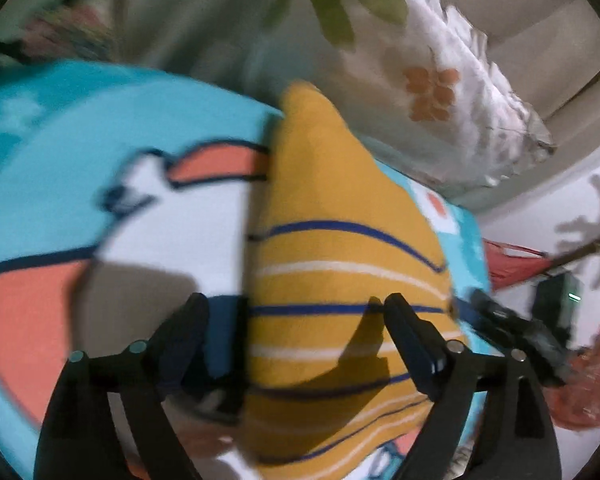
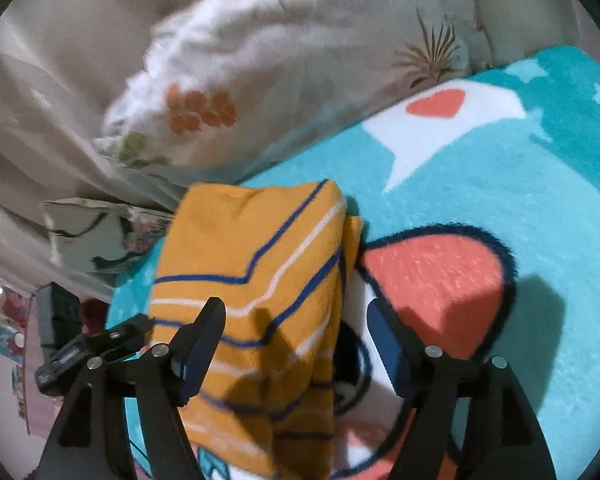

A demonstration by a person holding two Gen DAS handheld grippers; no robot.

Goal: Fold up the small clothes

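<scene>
Item: mustard striped garment [image 2: 256, 280], already folded into a narrow packet, lying on turquoise cartoon fleece blanket [image 2: 500, 200].

Tools: left gripper [image 1: 296, 320] and right gripper [image 2: 296, 328], both spread wide, poised above the packet, pinching nothing; contact with the cloth not discernible.

Step, judged: late fold, near done. Next likely needs a grip on the near edge for one last fold-over, or smoothing flat.

Setting: bed; floral pillow [image 2: 228, 92] behind; beige sheet [image 2: 40, 100]; blurred red clutter [image 1: 512, 264] beyond the bed edge.
</scene>
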